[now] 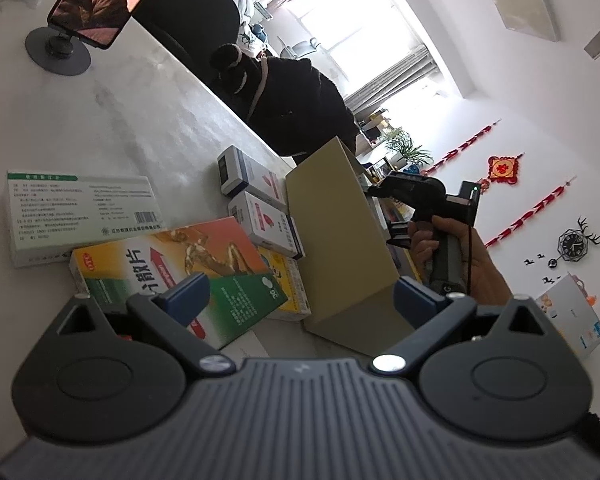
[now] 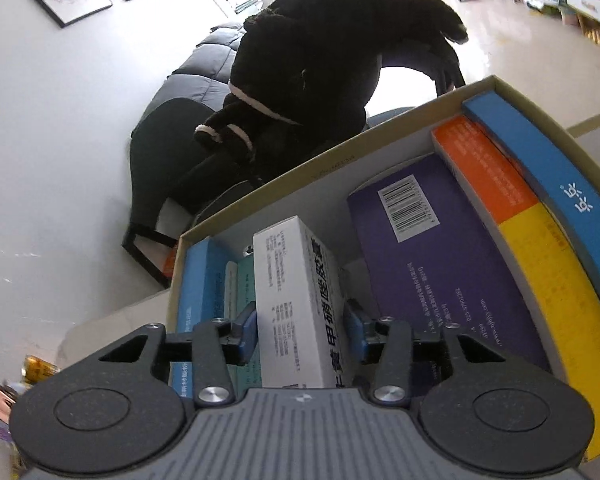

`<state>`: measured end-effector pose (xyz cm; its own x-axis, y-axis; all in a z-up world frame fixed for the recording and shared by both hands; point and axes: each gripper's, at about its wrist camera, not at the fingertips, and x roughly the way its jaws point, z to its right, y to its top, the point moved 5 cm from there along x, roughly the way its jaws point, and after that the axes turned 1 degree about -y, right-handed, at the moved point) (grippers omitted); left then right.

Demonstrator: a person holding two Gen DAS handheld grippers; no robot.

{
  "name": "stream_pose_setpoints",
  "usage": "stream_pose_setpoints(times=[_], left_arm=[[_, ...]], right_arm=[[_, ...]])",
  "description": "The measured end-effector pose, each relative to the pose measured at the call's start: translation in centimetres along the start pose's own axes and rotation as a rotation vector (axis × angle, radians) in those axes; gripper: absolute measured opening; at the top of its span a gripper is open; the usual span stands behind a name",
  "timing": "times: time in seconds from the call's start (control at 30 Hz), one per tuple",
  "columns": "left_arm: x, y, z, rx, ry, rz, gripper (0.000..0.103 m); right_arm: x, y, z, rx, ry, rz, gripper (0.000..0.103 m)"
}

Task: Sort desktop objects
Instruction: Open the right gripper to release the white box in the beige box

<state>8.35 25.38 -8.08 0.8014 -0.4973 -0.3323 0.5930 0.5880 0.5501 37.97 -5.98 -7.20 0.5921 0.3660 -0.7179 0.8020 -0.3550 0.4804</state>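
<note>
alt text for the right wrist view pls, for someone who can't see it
The right gripper is shut on a white medicine box, holding it inside an open cardboard box. Already in there are a purple box, an orange and yellow box and a blue box along the right side. Behind sits a black plush toy.

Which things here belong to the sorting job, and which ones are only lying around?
Job: white medicine box held by right gripper; cardboard box; medicine boxes on the table, for example the orange-green box; open left gripper.

Lying about: phone on stand; black coat on chair; wall clock.
</note>
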Motion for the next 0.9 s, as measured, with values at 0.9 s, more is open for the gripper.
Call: stream_pose_setpoints(times=[0.9], left_arm=[[0.3, -0.8, 1.3, 0.113, 0.085, -0.013, 0.100]], right_arm=[[-3.2, -0.7, 0.9, -0.111, 0.011, 0.007, 0.041]])
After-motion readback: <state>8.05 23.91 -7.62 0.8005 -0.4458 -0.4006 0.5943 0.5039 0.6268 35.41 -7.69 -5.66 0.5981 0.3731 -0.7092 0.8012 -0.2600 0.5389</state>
